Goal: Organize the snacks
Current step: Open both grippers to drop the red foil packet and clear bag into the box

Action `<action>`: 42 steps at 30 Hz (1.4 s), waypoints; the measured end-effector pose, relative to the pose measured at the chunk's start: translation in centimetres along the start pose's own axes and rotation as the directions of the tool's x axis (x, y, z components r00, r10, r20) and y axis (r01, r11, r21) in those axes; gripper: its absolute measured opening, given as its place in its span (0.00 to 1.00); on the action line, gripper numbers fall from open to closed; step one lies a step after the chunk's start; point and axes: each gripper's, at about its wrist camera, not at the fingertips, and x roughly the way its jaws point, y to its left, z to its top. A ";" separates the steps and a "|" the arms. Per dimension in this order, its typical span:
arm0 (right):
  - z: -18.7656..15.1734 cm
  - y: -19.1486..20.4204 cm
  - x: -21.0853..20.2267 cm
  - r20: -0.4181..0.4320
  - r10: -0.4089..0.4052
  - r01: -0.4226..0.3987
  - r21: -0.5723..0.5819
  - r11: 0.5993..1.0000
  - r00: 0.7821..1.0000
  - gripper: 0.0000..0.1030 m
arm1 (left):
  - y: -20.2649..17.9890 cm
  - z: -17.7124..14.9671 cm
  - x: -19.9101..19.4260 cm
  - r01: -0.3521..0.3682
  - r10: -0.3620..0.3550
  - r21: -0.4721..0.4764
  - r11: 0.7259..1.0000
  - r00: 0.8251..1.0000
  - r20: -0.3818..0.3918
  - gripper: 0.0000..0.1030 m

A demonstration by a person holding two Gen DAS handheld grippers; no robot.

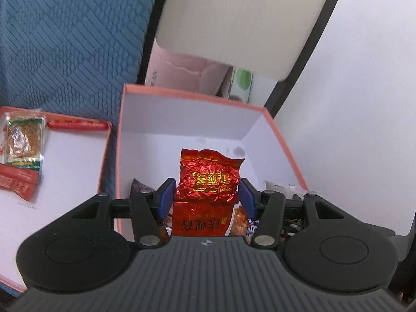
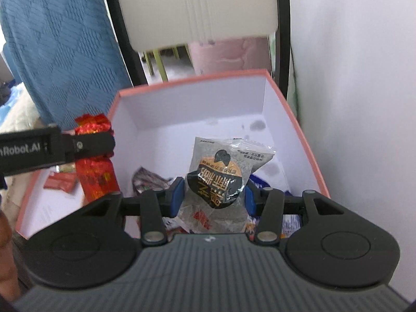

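Blue quilted fabric behind, and below my tongs sits the pink-rimmed box (image 1: 280, 140). My left gripper (image 1: 206, 196) is clamped halfway on a red foil packet (image 1: 208, 179), held over the box. My right gripper (image 2: 213, 195) pinches a grey snack pouch (image 2: 223, 171) above it, blue pads (image 2: 178, 197) pressing both sides.

We find the box (image 1: 182, 109) at frame centre, its lid (image 1: 78, 156) lying left, packets (image 1: 23, 140) on it.
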 end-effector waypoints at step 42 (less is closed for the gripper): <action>1.0 5.1 -8.6 0.174 0.052 -0.056 0.019 0.998 0.983 0.74 | 2.5 -0.7 -16.7 0.009 -0.037 0.098 0.995 0.954 0.298 0.70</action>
